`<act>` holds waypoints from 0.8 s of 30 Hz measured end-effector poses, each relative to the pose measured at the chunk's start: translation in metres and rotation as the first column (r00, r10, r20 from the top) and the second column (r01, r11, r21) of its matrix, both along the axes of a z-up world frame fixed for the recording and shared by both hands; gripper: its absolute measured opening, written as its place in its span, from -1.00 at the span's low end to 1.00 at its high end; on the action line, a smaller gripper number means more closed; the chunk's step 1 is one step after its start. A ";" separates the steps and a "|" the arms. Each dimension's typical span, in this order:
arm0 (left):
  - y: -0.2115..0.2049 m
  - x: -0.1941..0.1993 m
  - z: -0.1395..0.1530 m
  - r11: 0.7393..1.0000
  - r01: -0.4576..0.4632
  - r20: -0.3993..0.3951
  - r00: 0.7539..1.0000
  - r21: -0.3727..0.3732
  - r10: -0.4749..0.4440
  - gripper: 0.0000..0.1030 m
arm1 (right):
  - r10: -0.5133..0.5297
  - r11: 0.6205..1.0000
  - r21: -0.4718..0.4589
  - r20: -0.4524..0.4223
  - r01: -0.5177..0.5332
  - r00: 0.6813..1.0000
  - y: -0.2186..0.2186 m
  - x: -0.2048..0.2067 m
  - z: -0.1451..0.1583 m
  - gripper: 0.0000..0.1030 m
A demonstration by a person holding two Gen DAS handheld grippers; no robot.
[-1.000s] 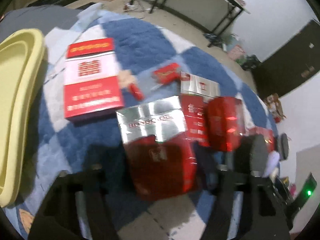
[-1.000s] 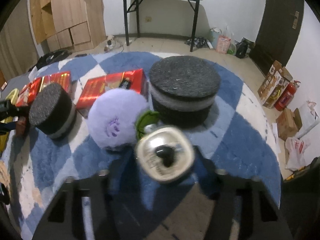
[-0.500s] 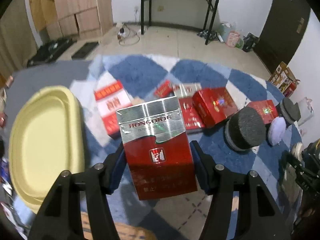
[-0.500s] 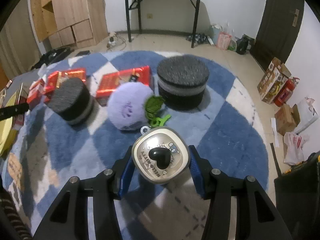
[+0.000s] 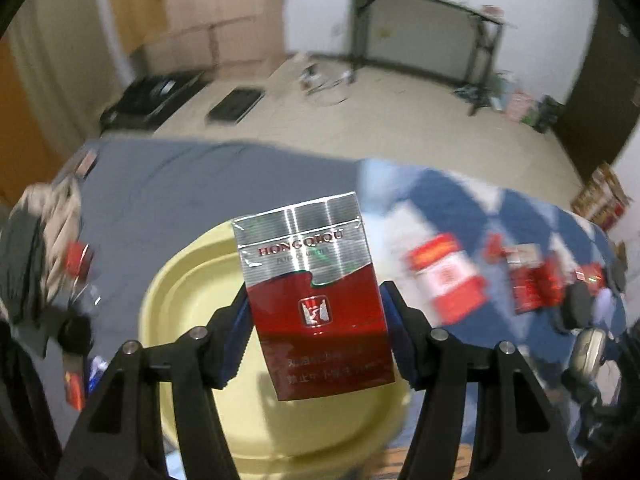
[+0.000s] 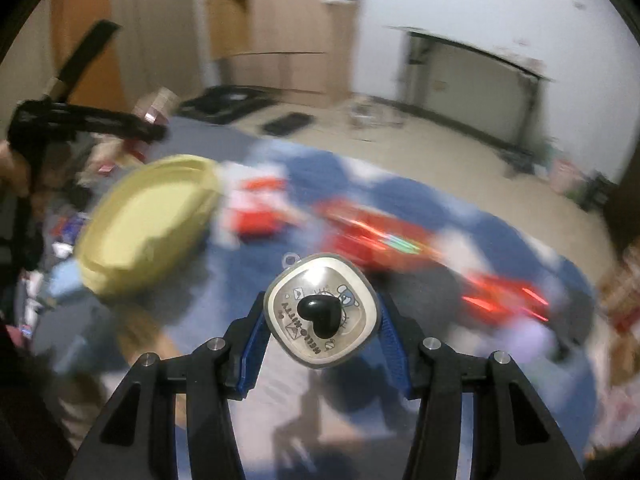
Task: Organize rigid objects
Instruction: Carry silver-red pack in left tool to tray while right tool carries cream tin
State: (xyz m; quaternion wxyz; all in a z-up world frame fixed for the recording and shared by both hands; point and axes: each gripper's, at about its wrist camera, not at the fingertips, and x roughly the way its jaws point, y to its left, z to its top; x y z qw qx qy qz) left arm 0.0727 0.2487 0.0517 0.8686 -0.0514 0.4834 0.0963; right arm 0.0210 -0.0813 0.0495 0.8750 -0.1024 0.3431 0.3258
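Blue-and-white checked rug [image 5: 452, 200] covers the floor of a plain room with a dark folding table against the far wall, and a pale yellow tray [image 5: 188, 304] lies at the rug's grey edge. Left gripper [image 5: 316, 312] has its jaws pinching a red-and-silver cigarette pack [image 5: 316, 300] by its two narrow sides, held upright and directly over the tray, probably so it can be lowered flat into it. Right gripper [image 6: 322, 316] has its jaws pressed onto a rounded cream tin [image 6: 322, 314] with a black heart knob, carried above the rug with the tray off to its left, apparently bound for the same tray. Only the left wrist view shows the pack and how squarely it sits above the tray; it also catches red packs [image 5: 448, 280] scattered on the rug. Only the right wrist view shows the tin's printed lid, and it shows the tray [image 6: 148, 224] from the side, apparently bare inside, plus blurred red boxes [image 6: 384, 236] beyond.
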 end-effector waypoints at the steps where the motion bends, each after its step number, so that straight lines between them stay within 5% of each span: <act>1: 0.012 -0.001 -0.008 1.000 -0.021 -0.015 1.000 0.000 0.021 0.21 | 0.041 0.999 0.023 -0.012 -0.041 0.999 0.026 0.002 0.001 -0.02; 7: 0.081 -0.004 -0.067 0.984 -0.142 -0.133 0.983 -0.104 0.128 0.21 | 0.277 0.959 -0.053 -0.022 -0.277 0.961 0.179 0.002 -0.013 -0.02; 12: 0.094 0.002 -0.093 0.973 -0.183 -0.195 0.969 -0.144 0.153 0.21 | 0.364 0.919 -0.141 -0.061 -0.369 0.929 0.250 0.001 -0.046 -0.02; 24: 0.095 0.012 -0.125 0.973 -0.184 -0.251 0.957 -0.138 0.146 0.22 | 0.391 0.890 -0.220 -0.084 -0.400 0.917 0.290 -0.003 -0.081 -0.02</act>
